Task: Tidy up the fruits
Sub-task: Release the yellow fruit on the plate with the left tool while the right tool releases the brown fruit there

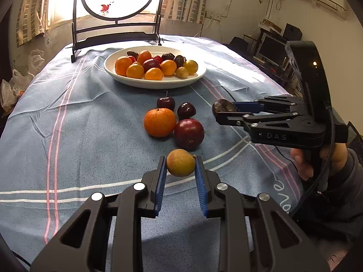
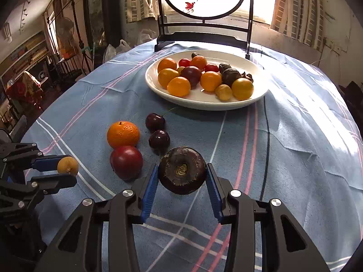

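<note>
Left gripper (image 1: pixel 180 166) pinches a small yellow fruit (image 1: pixel 180 166); right gripper (image 2: pixel 182 174) clamps a water chestnut (image 2: pixel 182 173). Either round fruit could slip out, rolling across the worktop (image 2: pixel 283 158) below.

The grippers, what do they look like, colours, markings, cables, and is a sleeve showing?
Both grippers, left and right, are black linkage frames with silver round bolts and ribbed blue pads on the fingers. The right one, seen from the left wrist, carries pale "DAS" lettering, a black cable and a tall black handle. The hand holding it wears a dark sleeve.
</note>
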Demonstrator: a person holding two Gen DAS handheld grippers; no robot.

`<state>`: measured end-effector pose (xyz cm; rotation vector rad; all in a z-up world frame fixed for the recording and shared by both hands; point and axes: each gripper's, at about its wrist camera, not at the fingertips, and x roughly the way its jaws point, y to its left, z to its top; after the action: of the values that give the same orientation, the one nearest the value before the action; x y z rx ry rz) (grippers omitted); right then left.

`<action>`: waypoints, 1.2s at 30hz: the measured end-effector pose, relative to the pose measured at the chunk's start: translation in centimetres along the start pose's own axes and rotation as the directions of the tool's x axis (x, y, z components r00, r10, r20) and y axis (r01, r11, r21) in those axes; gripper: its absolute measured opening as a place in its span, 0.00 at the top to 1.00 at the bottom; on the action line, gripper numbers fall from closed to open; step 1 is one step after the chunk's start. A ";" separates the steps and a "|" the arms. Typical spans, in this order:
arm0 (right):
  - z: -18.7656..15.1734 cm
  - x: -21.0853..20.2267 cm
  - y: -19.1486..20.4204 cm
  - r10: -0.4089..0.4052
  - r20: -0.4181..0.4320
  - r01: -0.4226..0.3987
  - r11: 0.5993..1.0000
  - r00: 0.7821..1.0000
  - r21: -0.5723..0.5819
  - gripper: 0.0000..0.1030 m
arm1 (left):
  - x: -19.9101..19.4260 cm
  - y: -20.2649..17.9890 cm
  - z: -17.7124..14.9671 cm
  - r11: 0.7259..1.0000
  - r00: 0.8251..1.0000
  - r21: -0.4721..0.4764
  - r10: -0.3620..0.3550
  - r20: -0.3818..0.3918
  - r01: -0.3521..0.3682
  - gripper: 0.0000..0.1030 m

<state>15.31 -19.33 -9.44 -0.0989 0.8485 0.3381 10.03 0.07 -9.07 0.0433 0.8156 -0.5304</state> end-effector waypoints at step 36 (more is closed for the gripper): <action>12.1 2.4 -5.7 0.025 0.119 -0.045 0.984 0.993 0.170 0.38 | 7.2 5.6 15.2 0.993 0.994 -0.093 0.075 0.085 -0.067 0.40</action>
<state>27.37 -21.42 -3.50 0.0959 0.7605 0.2991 27.08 -1.82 -4.52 -0.0343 0.7475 -0.4250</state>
